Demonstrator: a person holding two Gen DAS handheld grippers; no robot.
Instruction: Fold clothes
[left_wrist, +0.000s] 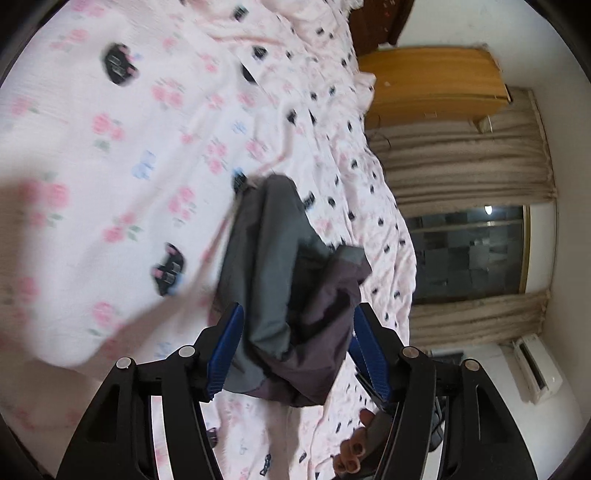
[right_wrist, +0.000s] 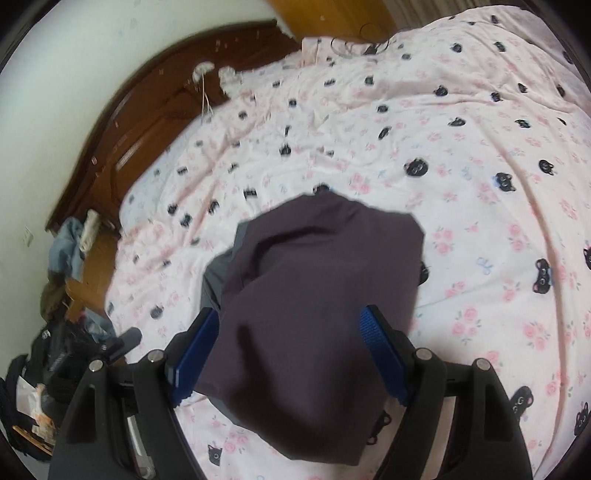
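**Dark garment between both grippers over a flowered bed**

A bed fills both views, spread with a pale pink sheet (right_wrist: 461, 155) printed with roses and small black cat faces. A dark wooden headboard (right_wrist: 122, 122) curves along the far side in the right wrist view, against a white wall, and a heap of clothes and bags (right_wrist: 55, 332) sits on the floor beside the bed. The left wrist view shows an orange-brown cabinet (left_wrist: 436, 85), beige curtains (left_wrist: 469, 166) around a dark window (left_wrist: 469, 254), and a wall air conditioner (left_wrist: 535, 369).

The task's thing is a dark garment (right_wrist: 314, 306), purplish grey outside with a lighter grey lining. It is bunched rather than flat and sits over the sheet near the bed's edge, close in front of both cameras.

The left gripper (left_wrist: 297, 350) has its blue pads partly apart. A bundled part of the garment (left_wrist: 291, 295) hangs in the gap. The cloth lies against the left pad; whether the right pad presses on it cannot be told, so a firm grip is not certain. A person's hand (left_wrist: 354, 450), with dark-painted nails, shows below that gripper's right finger.

The right gripper (right_wrist: 291, 350) stands wide. A broad fold of the garment fills the space between its pads and drapes over their tips, touching both. Whether the pads are clamping the cloth or it is merely lying across them cannot be told.
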